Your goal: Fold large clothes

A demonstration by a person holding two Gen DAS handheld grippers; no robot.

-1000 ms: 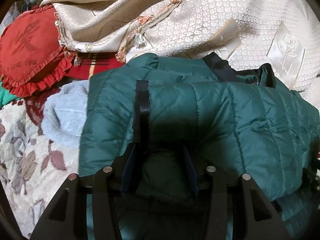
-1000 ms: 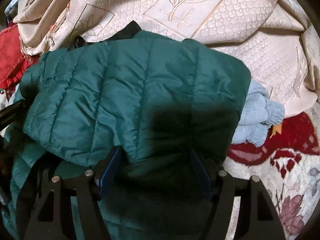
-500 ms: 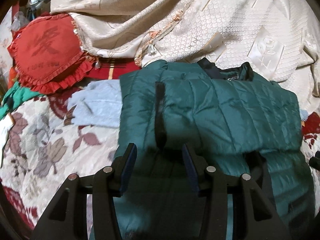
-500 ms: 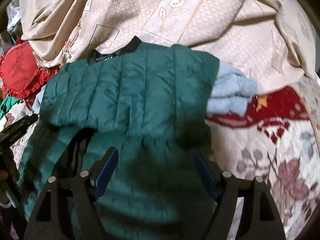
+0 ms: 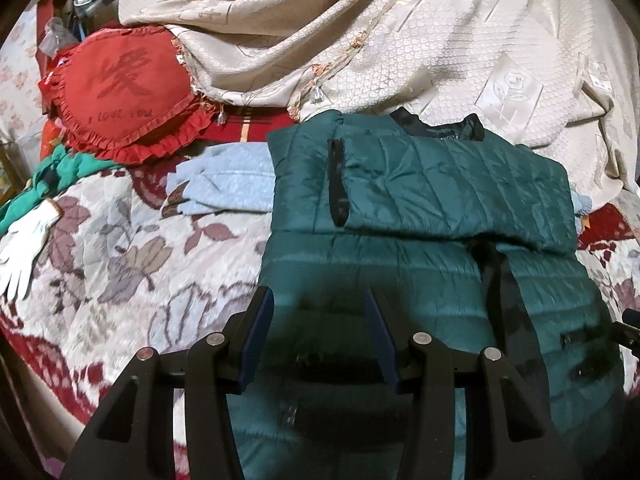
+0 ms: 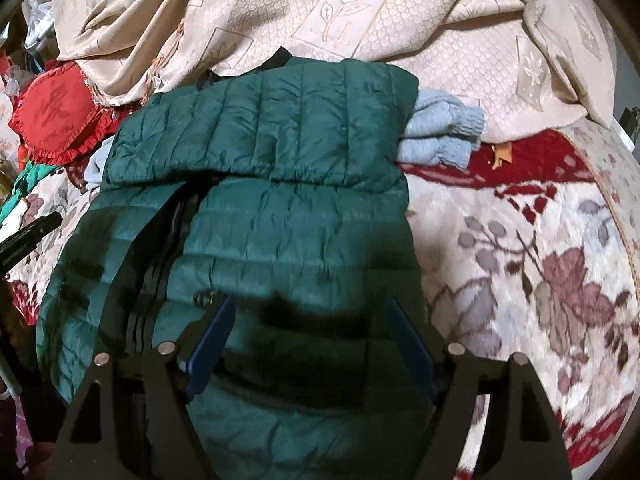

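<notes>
Spread across a floral bedspread [image 5: 120, 264], our green puffer jacket [image 5: 420, 248] lies with one fold laid over, both the left tongs [image 5: 318, 340] and right tongs [image 6: 308, 344] open and empty above its lower half, which we judge needs gripping next.

A red heart-shaped pillow [image 5: 120, 88] lies far ahead and to the left of the left gripper's jaws. It carries a large dark Chinese character and, below it, a line in English beginning "I LOVE"; the last word is too faint to read. The small label inside the green jacket's collar [image 5: 450, 136], straight ahead of the jaws, is illegible.
</notes>
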